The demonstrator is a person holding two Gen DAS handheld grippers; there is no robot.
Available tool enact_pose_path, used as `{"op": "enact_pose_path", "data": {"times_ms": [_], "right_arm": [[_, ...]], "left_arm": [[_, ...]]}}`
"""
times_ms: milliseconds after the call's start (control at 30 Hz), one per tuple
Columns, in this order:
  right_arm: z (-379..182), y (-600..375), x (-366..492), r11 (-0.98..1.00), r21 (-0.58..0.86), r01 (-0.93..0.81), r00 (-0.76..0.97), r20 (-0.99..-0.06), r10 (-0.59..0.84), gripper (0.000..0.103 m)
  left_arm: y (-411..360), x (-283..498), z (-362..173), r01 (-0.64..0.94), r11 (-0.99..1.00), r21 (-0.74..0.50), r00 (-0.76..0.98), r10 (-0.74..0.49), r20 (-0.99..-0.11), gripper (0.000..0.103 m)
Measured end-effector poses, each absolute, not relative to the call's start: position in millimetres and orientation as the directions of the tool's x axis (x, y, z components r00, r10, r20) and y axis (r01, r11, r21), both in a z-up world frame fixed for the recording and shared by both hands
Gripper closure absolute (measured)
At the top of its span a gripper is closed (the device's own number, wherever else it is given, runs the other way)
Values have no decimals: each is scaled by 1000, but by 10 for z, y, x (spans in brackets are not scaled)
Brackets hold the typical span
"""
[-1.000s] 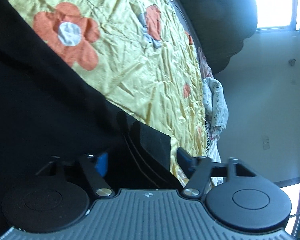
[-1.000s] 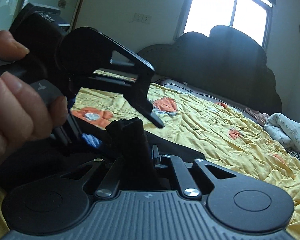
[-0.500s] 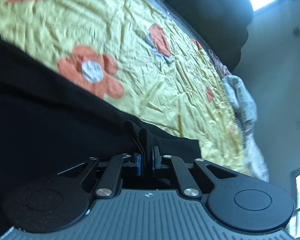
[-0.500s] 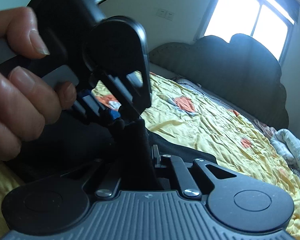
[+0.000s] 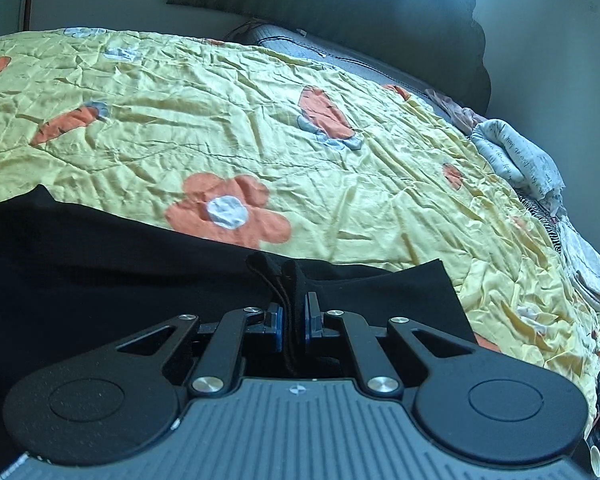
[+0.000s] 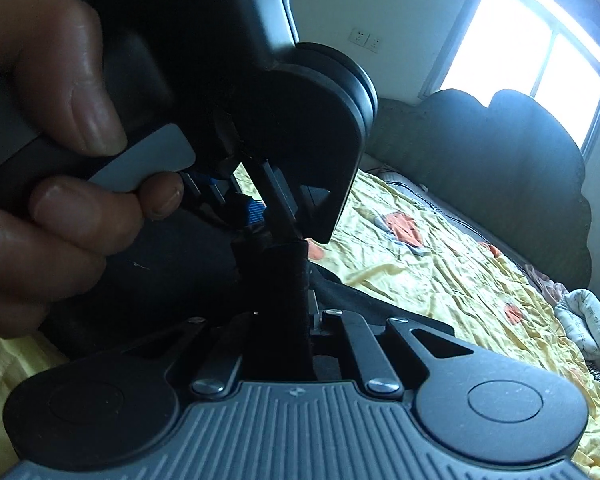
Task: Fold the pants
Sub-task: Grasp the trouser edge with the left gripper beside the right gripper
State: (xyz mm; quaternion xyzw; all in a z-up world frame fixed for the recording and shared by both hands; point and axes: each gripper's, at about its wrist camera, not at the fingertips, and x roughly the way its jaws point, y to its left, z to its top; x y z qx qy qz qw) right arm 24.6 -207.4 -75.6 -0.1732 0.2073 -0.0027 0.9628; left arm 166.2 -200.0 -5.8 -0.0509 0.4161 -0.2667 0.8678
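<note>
The black pants [image 5: 100, 264] lie on a yellow flowered bedspread [image 5: 260, 120]. My left gripper [image 5: 292, 320] is shut on a bunched edge of the pants, the cloth pinched between its blue pads. My right gripper [image 6: 288, 320] is shut on a thick fold of the same black pants [image 6: 284, 280]. In the right wrist view the left gripper's body and the hand holding it fill the upper left, very close above my right gripper. The rest of the pants [image 6: 160, 272] is dark beneath them.
A dark padded headboard [image 6: 520, 160] stands at the far end of the bed under a bright window [image 6: 540, 40]. A crumpled white printed cloth [image 5: 516, 156] lies at the bed's right edge, also in the right wrist view [image 6: 592, 320].
My left gripper went from open to shut on the pants' edge, and its view swung from steeply tilted to level. In the right wrist view it came closer above my right gripper.
</note>
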Motion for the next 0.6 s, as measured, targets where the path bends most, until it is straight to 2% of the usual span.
{"op": "enact_pose_path", "data": {"times_ms": [600], "right_arm": [[-605,-2223,369,935,-304,-183,909,-415,43,99]], "left_arm": [[-1374,1864,-79,379,885,-270,556,-451,-698,95]]}}
